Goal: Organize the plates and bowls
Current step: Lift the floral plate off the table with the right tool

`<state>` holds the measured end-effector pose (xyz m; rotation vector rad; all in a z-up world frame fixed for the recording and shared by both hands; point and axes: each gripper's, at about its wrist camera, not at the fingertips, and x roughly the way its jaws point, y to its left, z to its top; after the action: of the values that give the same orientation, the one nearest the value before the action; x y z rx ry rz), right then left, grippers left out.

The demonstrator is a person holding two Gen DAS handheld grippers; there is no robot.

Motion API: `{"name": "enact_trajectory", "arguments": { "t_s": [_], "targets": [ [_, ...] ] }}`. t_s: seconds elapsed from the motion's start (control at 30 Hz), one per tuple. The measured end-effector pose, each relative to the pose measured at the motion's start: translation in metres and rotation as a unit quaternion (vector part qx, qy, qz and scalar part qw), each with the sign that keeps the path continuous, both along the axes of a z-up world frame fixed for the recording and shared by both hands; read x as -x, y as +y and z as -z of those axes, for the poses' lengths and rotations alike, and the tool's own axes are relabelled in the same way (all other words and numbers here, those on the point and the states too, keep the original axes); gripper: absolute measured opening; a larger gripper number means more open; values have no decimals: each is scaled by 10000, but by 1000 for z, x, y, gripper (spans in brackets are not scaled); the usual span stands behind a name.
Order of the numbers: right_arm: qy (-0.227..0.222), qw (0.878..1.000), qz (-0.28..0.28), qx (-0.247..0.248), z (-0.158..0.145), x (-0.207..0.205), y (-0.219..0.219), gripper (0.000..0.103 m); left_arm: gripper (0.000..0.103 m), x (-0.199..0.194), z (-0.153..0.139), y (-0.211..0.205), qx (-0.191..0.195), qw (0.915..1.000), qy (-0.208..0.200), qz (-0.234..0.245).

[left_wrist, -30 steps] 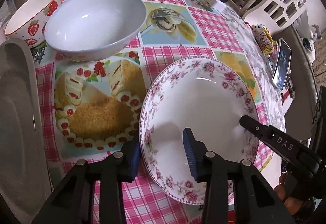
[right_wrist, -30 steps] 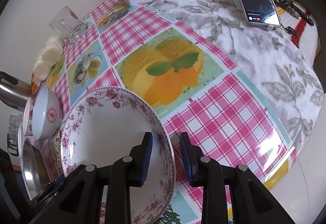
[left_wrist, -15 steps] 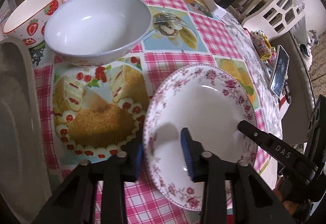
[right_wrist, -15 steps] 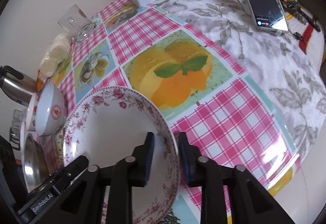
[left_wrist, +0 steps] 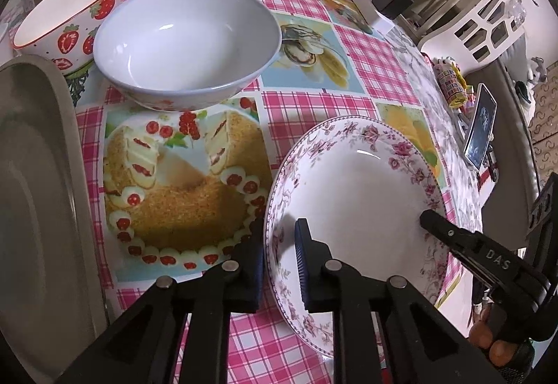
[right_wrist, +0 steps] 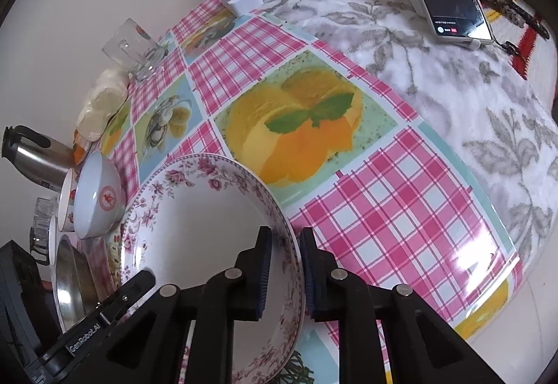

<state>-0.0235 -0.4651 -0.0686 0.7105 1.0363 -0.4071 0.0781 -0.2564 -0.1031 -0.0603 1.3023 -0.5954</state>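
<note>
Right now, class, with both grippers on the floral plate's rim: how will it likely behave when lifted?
The floral plate looks glazed ceramic: probably stiff, breakable, fairly heavy. Its glossy rim may slip between the left gripper and right gripper, each clamping an opposite edge.

Left gripper (left_wrist: pixel 279 255) pinches floral plate's (left_wrist: pixel 352 195) near rim; right gripper (left_wrist: pixel 439 227) grips far rim; white bowl (left_wrist: pixel 185 42) beyond.

Soft indoor light, sharp focus, glare on the tablecloth (right_wrist: pixel 467 262), strong fisheye bending, dark vignetted corners
</note>
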Motion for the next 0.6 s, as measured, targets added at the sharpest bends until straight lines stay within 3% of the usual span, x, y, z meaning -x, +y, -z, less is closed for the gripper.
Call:
{"name": "enact_trajectory", "arguments": {
  "t_s": [0.6],
  "targets": [
    [-395, 9988, -215, 184, -25, -1, 8, 17, 16, -2, -34, 10, 323, 9989, -331, -31]
  ]
}}
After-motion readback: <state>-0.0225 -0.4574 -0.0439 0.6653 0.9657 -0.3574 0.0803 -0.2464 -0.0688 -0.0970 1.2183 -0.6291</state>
